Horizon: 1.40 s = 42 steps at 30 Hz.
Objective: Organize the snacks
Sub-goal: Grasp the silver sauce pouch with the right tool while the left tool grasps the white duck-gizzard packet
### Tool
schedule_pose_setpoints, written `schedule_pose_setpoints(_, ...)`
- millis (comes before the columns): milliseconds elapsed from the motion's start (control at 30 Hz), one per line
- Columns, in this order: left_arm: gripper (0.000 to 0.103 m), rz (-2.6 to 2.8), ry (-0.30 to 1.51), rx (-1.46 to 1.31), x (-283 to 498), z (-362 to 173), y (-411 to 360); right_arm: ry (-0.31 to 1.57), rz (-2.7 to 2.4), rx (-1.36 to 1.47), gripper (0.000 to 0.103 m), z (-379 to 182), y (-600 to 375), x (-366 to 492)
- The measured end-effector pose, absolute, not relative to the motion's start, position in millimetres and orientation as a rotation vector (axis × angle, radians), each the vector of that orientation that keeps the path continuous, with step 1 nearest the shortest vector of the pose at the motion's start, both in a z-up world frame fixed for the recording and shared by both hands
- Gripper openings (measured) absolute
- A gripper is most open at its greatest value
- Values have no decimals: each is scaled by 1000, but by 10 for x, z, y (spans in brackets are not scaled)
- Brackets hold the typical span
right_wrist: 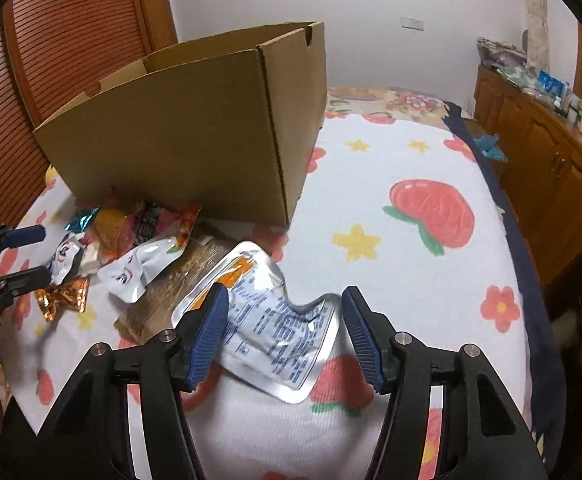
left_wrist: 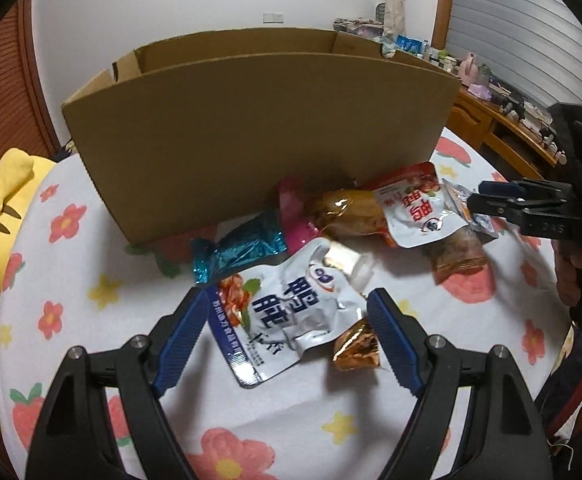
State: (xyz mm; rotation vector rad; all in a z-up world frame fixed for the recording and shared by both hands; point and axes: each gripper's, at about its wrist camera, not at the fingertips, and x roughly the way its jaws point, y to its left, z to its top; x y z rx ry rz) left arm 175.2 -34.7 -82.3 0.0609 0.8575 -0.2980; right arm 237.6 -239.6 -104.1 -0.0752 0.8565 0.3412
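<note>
Blue pads of our left gripper (left_wrist: pixel 287 300) stand apart, white duck pack (left_wrist: pixel 291 312) lying between, not pinched. Our right gripper (right_wrist: pixel 283 300) also apart, over silver pack (right_wrist: pixel 275 336); no squeeze yet. Both packs lie flat on flowery bed cover (right_wrist: pixel 391 280), near snack pile (left_wrist: pixel 351 216) by brown box (left_wrist: pixel 251 132). Risks, we think: pads grab cover too, slippery pack slides out, gold candy (left_wrist: pixel 357 346) (just beside right pad) gets caught. Box open on top; inside hidden, cannot tell what it holds.
</note>
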Motion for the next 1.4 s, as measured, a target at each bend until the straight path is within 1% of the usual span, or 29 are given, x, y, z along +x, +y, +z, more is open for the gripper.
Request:
schedule_pose_setpoints(100, 82, -297, 856, 54, 1740, -841, -338, 883, 369, -73, 61, -1074, -2378, 2335)
schedule_pose_setpoints(367, 82, -299, 852, 52, 1720, -848, -309, 873, 390, -155, 63, -1054, -2204, 2184)
schedule_pose_setpoints(533, 82, -304, 850, 54, 1705, -856, -304, 847, 399, -241, 71, -989, -2109, 2197)
schedule_pose_setpoints(667, 82, -305, 851, 49, 1684, -865, -291, 840, 397, -331, 74, -990, -2071, 2317)
schedule_pose_setpoints(767, 82, -307, 848, 42, 1675, -867, -283, 868, 448, -329, 80, -1016, -2089, 2440)
schedule_pose_setpoints(1000, 82, -314, 847, 39, 1657, -872, -283, 964, 577, -272, 80, -1060, -2115, 2602)
schedule_pose_setpoints(1400, 82, -308, 842, 25, 1668, -873, -259, 961, 572, -284, 80, -1054, -2187, 2401)
